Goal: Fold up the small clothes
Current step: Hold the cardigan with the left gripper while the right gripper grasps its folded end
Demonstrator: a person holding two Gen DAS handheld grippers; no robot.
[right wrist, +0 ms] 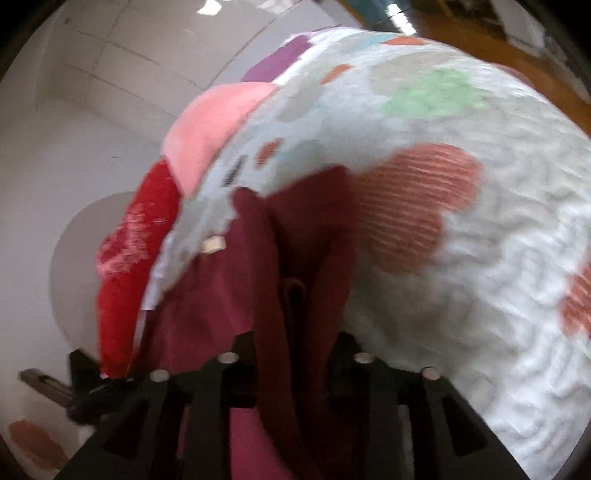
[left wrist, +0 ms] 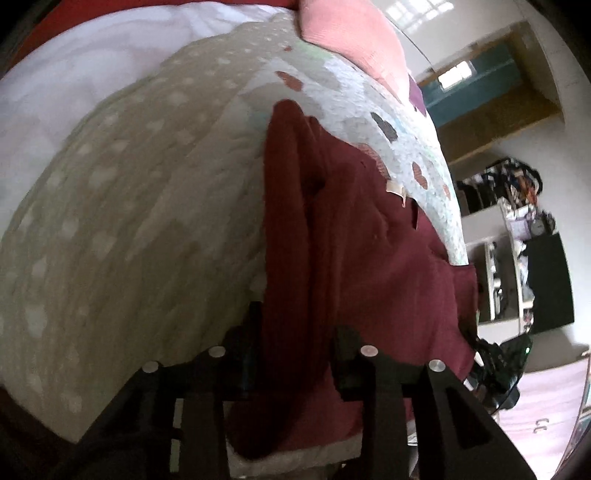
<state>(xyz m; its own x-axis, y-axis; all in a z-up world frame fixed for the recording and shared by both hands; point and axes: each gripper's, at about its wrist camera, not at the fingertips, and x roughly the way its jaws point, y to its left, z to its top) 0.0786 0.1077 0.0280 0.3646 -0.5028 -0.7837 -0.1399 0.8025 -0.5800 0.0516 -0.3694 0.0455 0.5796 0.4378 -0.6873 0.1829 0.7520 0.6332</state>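
Observation:
A dark maroon garment [left wrist: 354, 236] lies bunched on the bed's patterned quilt [left wrist: 373, 107], with a small beige label [left wrist: 397, 190] near its edge. My left gripper [left wrist: 295, 336] is shut on a thick fold of the maroon garment, which runs between the black fingers [left wrist: 347, 354]. In the right wrist view the same maroon garment [right wrist: 295, 258] runs up between the fingers [right wrist: 343, 362], and my right gripper [right wrist: 293, 350] is shut on it. The garment's label [right wrist: 212, 244] shows there too. Both views are blurred.
A beige dotted blanket [left wrist: 129, 229] covers the bed's left part, with white sheet [left wrist: 74, 66] behind. A pink cloth [left wrist: 351, 33] and a red printed cloth [right wrist: 136, 251] lie on the quilt [right wrist: 480, 240]. Cluttered shelves [left wrist: 517, 240] stand at the right.

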